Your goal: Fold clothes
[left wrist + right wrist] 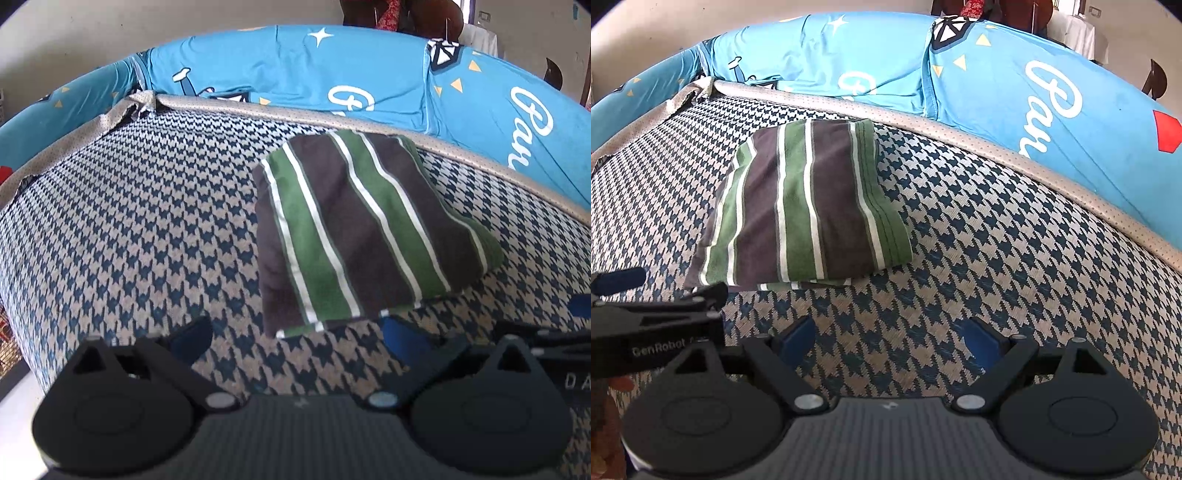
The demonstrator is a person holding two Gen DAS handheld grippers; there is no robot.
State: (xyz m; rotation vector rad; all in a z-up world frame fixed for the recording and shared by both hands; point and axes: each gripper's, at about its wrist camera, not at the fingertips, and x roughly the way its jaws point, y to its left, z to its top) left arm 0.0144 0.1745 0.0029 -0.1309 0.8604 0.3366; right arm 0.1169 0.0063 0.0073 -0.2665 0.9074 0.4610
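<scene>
A folded striped garment [354, 225], green, dark brown and white, lies flat on the houndstooth seat cushion [140, 229]. It also shows in the right wrist view [805, 206], up and left of centre. My left gripper [295, 336] is open and empty, just short of the garment's near edge. My right gripper [890, 339] is open and empty, over bare cushion [997, 240] to the right of the garment's near edge. The left gripper's body shows at the left edge of the right wrist view [661, 332].
Blue printed back cushions [332, 74] stand behind the seat, also in the right wrist view [1034, 92]. A beige piped edge [461, 158] borders the seat at the back. The seat's left edge drops off towards the floor [14, 398].
</scene>
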